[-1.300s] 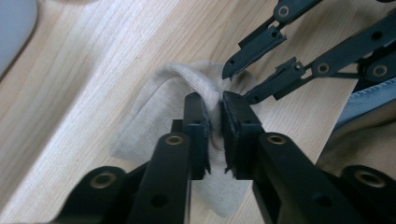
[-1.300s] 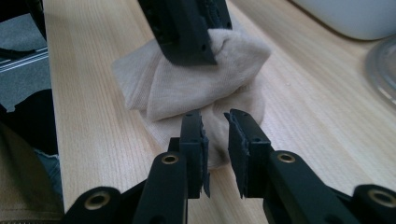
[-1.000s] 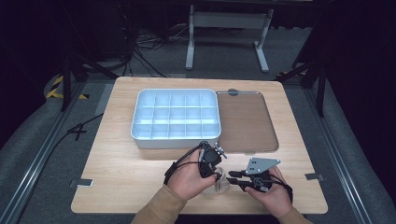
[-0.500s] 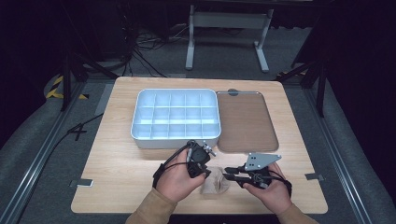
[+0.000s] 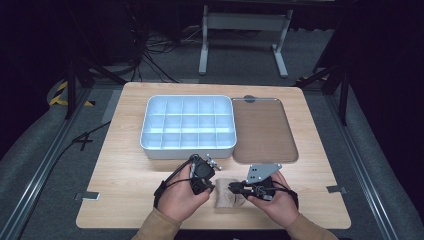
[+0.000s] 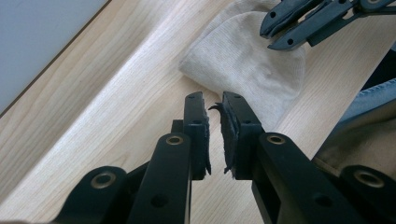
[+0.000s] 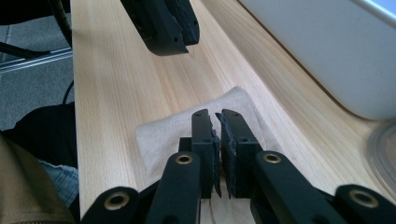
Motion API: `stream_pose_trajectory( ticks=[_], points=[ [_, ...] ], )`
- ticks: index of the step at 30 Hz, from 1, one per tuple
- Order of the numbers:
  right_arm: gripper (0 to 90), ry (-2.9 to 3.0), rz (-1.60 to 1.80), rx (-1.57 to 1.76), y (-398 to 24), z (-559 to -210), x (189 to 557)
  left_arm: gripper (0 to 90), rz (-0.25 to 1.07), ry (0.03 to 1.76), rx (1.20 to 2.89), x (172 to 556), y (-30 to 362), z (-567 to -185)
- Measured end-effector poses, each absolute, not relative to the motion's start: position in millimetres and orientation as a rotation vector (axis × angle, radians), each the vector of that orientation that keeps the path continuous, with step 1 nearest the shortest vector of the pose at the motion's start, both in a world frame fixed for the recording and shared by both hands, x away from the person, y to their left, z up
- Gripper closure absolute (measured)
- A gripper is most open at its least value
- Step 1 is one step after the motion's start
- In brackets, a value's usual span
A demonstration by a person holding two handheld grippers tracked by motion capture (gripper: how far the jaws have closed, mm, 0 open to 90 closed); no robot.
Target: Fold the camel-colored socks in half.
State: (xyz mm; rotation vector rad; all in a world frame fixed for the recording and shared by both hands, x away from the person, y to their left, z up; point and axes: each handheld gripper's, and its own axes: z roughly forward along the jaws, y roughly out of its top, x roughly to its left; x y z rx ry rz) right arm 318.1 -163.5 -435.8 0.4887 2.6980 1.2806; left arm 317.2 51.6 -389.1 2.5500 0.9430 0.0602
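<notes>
A small beige cloth (image 5: 226, 198) lies flat on the wooden table near its front edge, between my two grippers. My left gripper (image 5: 210, 187) sits just left of the cloth. In the left gripper view its jaws (image 6: 213, 100) have just been closing and stand almost together with nothing between them, the cloth (image 6: 243, 60) just beyond the tips. My right gripper (image 5: 233, 188) reaches in from the right over the cloth. Its jaws (image 7: 215, 114) have also just been closing to a thin slit, with nothing between the pads and the cloth (image 7: 163, 135) below them.
A white compartment tray (image 5: 187, 151) stands behind the hands, with a flat brown tray (image 5: 262, 130) to its right. Bare tabletop (image 5: 125, 175) stretches out to the left of the hands. The person's sleeves enter at the bottom edge.
Both pairs of jaws have narrowed. The left hand has drawn away to the left, the right gripper has shifted slightly left, and the cloth now lies uncovered between them.
</notes>
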Motion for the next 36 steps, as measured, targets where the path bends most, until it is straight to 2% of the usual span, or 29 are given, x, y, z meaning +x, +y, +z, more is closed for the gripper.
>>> stream_pose_trajectory(
  ticks=[18, 36],
  points=[
    [80.6, 2.691, 1.241, 0.616, -187, -446, 310, 81.7, 0.024, 0.799, 2.647, 327, 14, -404],
    [78.2, 2.739, 1.105, 0.612, -186, -465, 310, 80.9, -0.043, 0.870, 2.743, 335, 8, -427]
  ],
)
